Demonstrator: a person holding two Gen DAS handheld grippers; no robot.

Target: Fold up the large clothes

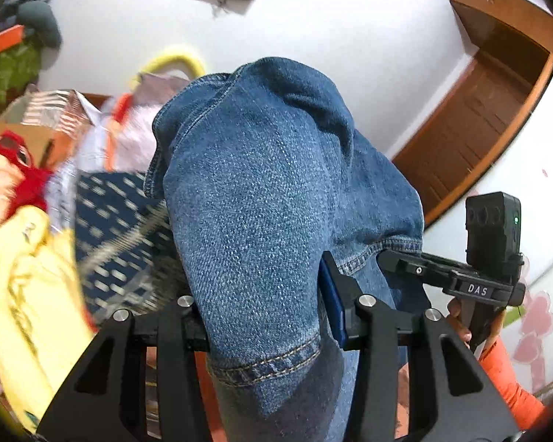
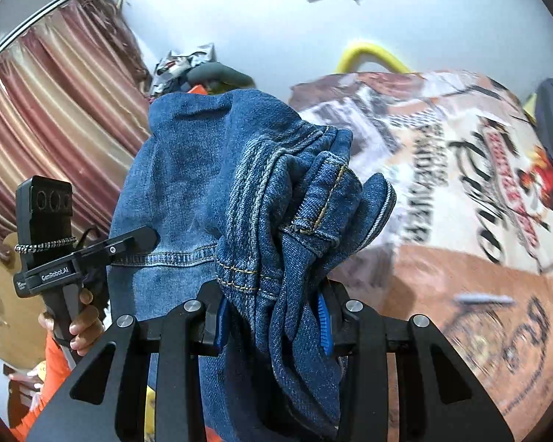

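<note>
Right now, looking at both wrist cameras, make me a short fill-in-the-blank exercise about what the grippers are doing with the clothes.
1. Both grippers are clamped on the same garment, a pair of blue ____.
2. The left gripper grips a hem stitched with tan ____.
3. In the right wrist view, the bedspread beyond the right gripper is covered in printed ____.
4. The person's sleeve is coloured ____.

Missing words: jeans; thread; lettering; orange

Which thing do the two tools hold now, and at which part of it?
Both hold the blue jeans. The left tool clamps a hemmed edge; the right tool clamps a bunched part with thick stitched seams.
</note>
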